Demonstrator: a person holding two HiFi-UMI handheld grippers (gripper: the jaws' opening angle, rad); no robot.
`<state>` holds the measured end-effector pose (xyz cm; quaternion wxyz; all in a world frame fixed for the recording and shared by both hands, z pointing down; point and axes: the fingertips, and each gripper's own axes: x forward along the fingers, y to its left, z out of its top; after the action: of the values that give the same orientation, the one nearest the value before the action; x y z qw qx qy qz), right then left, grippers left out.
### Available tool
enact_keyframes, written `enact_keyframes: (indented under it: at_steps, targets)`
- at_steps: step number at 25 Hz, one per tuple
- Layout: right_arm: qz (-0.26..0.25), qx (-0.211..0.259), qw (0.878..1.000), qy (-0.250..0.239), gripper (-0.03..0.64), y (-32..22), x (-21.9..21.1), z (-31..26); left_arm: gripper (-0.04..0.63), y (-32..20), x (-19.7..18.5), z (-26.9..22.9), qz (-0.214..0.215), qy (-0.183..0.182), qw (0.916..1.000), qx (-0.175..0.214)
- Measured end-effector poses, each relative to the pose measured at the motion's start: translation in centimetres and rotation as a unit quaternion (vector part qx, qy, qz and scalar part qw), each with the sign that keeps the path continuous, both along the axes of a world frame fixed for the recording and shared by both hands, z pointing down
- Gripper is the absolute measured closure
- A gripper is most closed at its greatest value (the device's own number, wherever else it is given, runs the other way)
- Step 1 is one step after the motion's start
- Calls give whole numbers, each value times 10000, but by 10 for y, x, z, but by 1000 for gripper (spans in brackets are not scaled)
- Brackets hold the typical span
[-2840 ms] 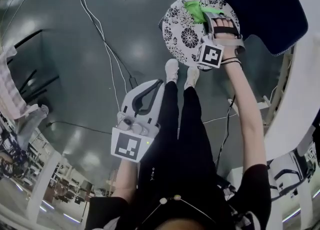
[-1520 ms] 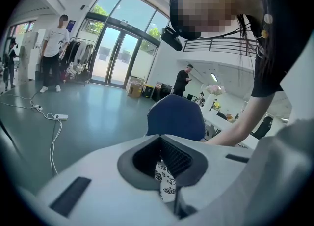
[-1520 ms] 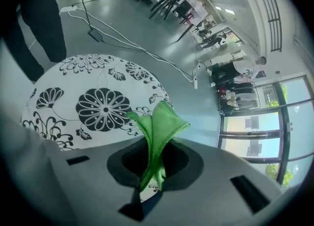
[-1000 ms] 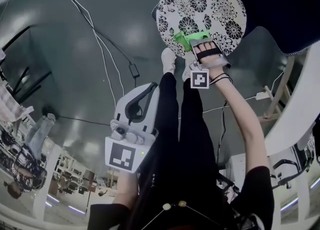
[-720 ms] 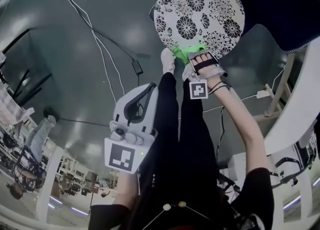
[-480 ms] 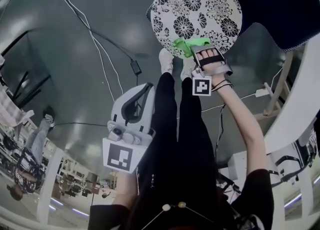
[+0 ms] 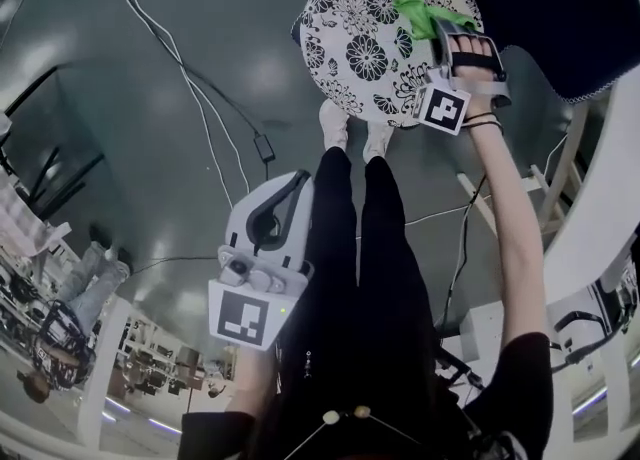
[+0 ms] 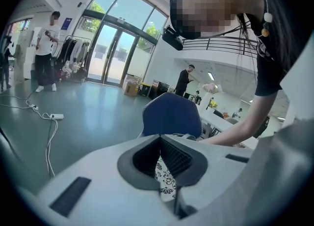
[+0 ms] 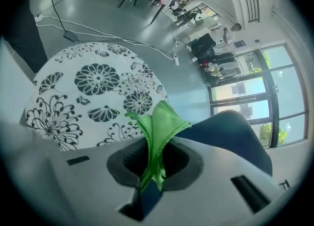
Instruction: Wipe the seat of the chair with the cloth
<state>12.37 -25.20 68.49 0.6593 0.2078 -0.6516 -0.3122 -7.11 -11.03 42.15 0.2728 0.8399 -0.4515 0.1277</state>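
Right gripper (image 7: pixel 443 30) pinching crumpled green cloth (image 9: pixel 159 122) over round floral-print seat (image 7: pixel 365 38); left gripper (image 8: pixel 161 157) closed, empty.

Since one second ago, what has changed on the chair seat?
The right tongs, shut on the green cloth, swept it from the near edge of the seat to its far right side, next to the blue backrest. The left tongs stayed shut and empty beside the person's legs.

Lower end of cloth (image 9: pixel 159 122) unseen between jaws; blue backrest (image 7: pixel 540 8) partly off-frame.
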Motion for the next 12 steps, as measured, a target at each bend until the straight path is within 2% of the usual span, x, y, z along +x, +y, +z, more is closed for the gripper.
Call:
enact_keyframes:
  at_steps: [4,8,12]
  targets:
    - [-25,162,9993,335,565,-40,20,7,591,3,-2,4,4,-48,10000,-48]
    - [280,46,9991,325,565,-63,31,19,591,5,0,6,28,-68,9999,-68]
    - [431,-265,9981,347,565,-59,31,35,590,6,1,5,52,-91,9999,-73]
